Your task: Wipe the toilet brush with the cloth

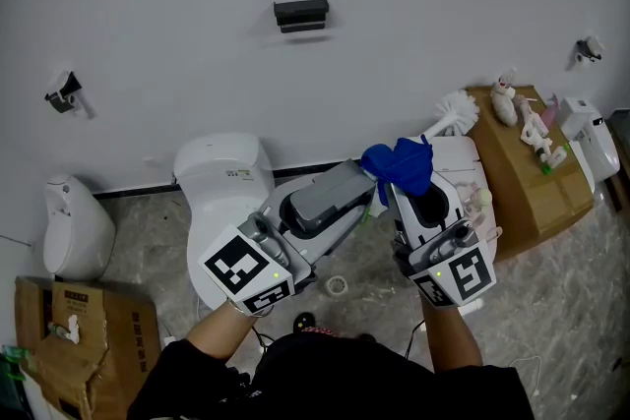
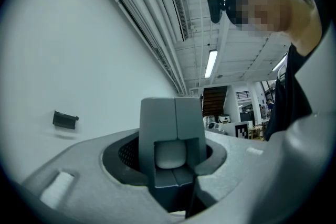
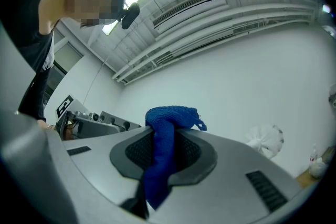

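The right claw (image 1: 411, 200) (image 3: 165, 140) is pressing its two jaws together on the blue cloth (image 1: 399, 166) (image 3: 167, 150). In the right gripper view the cloth is standing up between the pads as a bunched fold, and its lower end is hanging down behind them.

The left claw (image 1: 333, 202) (image 2: 174, 150) is clamping a wide grey handle (image 1: 325, 194) (image 2: 173, 128), so its jaws are standing far apart with the handle filling the gap between them. It is seeming to be the grip end of the toilet brush, which both claws are holding up in the air in front of the person.

In the head view the cloth is lying over the place where the grey handle is meeting the thin white stem, and it is hiding that joint. The stem is coming out on the far side of the cloth and is ending in the white brush head (image 1: 456, 112) (image 3: 265, 139), which is pointing up and to the right, near the corner of a cardboard box (image 1: 522, 187).

Below the left claw a white toilet (image 1: 219, 174) is standing against the wall. Another cardboard box (image 1: 98, 334) is sitting on the floor at the lower left.
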{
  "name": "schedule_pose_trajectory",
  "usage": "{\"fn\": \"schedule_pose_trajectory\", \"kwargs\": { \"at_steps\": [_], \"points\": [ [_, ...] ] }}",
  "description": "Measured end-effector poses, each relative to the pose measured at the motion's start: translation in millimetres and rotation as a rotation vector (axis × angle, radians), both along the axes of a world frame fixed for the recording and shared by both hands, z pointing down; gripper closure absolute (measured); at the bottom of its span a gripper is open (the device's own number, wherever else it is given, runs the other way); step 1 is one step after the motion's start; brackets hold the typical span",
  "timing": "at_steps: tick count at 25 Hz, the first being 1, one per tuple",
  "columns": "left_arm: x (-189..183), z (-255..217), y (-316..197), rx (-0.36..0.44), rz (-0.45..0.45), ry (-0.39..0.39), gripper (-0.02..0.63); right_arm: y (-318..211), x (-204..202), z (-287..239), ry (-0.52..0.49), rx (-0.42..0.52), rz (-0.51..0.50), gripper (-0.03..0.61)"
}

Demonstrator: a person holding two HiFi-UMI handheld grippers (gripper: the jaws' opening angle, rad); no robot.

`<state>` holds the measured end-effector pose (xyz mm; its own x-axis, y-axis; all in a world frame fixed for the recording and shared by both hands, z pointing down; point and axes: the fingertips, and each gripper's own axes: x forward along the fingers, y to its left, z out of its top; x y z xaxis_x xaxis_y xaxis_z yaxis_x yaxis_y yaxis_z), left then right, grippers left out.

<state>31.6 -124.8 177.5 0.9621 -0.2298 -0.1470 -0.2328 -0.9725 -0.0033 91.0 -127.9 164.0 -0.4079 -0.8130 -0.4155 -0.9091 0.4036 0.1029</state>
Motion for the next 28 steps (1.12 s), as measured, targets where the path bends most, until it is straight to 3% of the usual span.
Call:
{"fn": "schedule_pose_trajectory", "kwargs": {
  "at_steps": [28],
  "points": [
    [-19, -2, 9, 0.011, -0.002, 0.003, 0.431, -2, 5, 3, -0.013, -0.015, 0.061, 0.505]
  ]
}}
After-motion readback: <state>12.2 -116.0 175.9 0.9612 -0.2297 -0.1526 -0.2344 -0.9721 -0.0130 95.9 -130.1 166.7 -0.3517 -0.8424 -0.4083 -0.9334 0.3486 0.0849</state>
